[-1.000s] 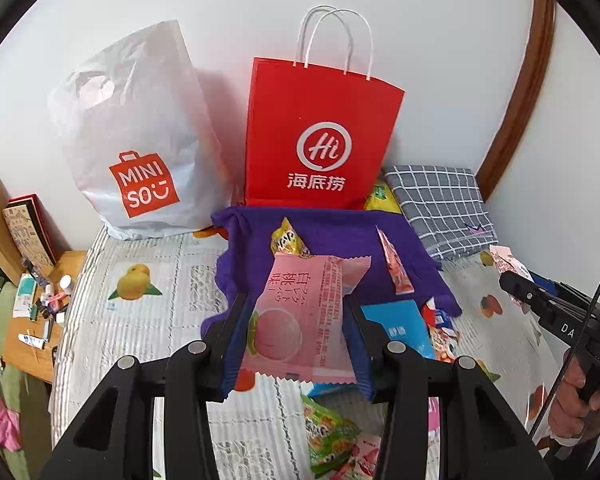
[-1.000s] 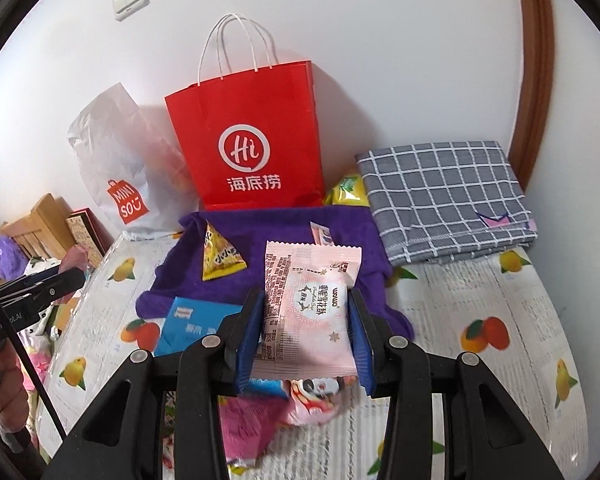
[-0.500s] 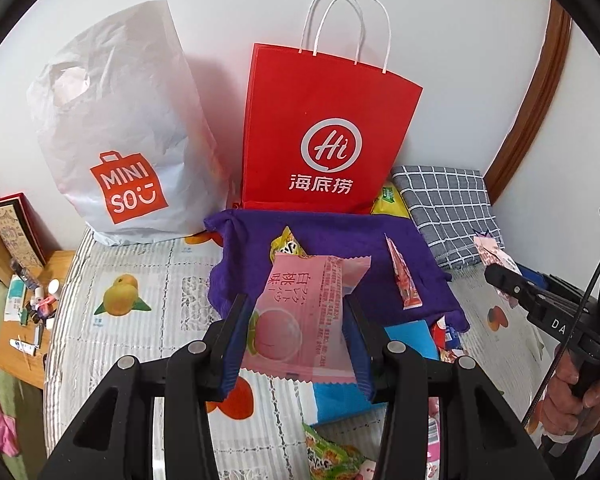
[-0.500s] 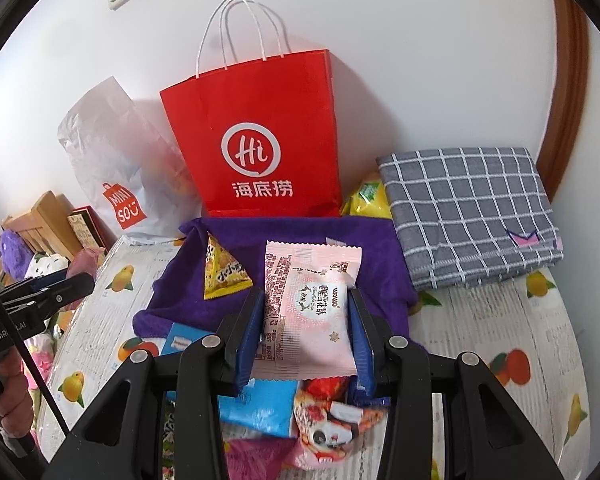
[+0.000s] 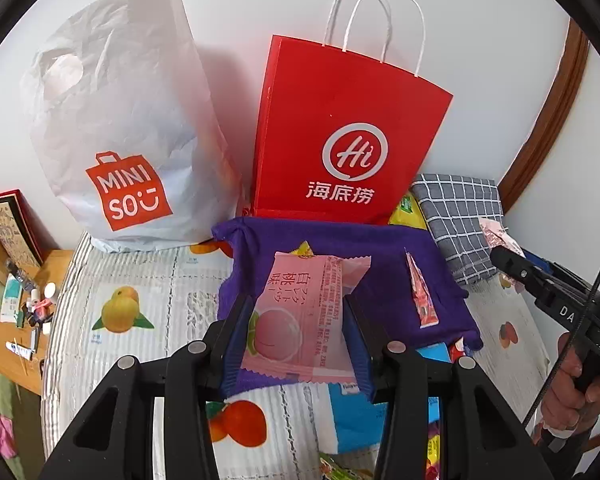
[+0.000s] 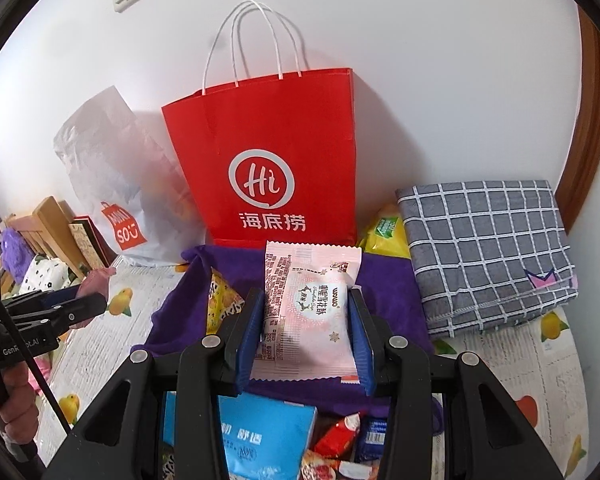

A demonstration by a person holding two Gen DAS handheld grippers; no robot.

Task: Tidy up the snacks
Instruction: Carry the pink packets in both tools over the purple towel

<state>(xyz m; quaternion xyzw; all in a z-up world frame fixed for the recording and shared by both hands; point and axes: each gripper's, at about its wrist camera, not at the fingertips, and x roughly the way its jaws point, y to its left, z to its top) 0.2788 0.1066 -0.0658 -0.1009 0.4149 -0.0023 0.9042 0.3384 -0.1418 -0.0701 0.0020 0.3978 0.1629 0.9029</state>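
Two big bags stand at the wall: one red bag point(image 6: 276, 160) and one white bag point(image 5: 120, 128). On the purple cloth point(image 5: 380, 248) below, the left gripper point(image 5: 296, 344) squeezes one peach snack point(image 5: 300, 316), long side pointing away. The right gripper point(image 6: 306, 340) squeezes one pink snowflake snack point(image 6: 308, 308), also standing lengthwise.

The left gripper point(image 5: 296, 344) clamps a pink peach snack packet point(image 5: 304, 320) above a purple cloth point(image 5: 380, 248) on a fruit-print bedsheet point(image 5: 140, 280). Far behind stand a white plastic bag point(image 5: 120, 132) on the left and a red paper bag point(image 5: 340, 132) beside it. At the right edge, a hand point(image 5: 576, 392) holds the right gripper point(image 5: 512, 264).
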